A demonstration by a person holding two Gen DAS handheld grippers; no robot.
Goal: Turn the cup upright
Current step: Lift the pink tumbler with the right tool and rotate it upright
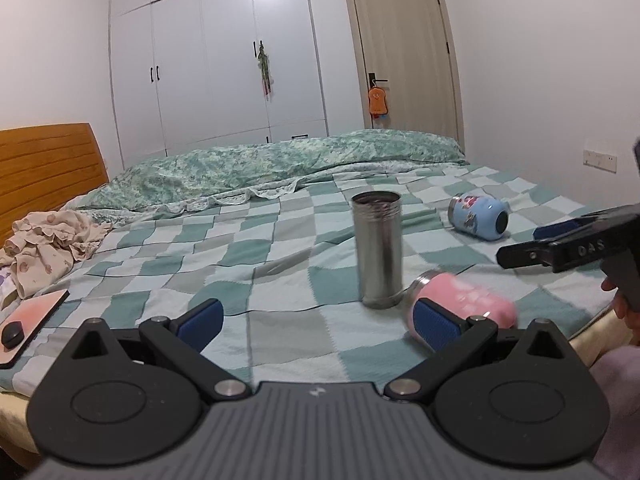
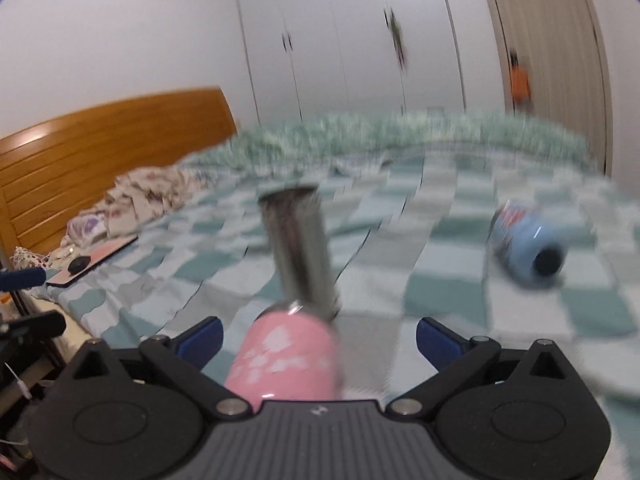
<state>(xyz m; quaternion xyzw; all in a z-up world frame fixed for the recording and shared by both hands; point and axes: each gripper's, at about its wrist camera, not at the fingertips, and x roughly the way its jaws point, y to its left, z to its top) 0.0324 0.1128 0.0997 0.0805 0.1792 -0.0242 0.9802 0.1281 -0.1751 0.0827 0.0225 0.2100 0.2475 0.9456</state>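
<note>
Both grippers, left (image 1: 318, 320) and right (image 2: 318, 338), spread wide; right straddling toppled pink cup (image 2: 286, 356) lower centre, lined up for righting beside upright steel cup (image 1: 378, 250).

Even, moderately bright indoor lighting; ceiling lamp reflected as glare on the glossy wardrobe doors (image 1: 224, 52). Soft, faint shadows on the checked bedspread (image 1: 280, 248). Left wrist view mostly sharp. Right wrist view heavily motion-blurred (bedspread and steel cup (image 2: 300, 252) smeared). Strong fisheye bending and dark vignetted corners in both.
</note>
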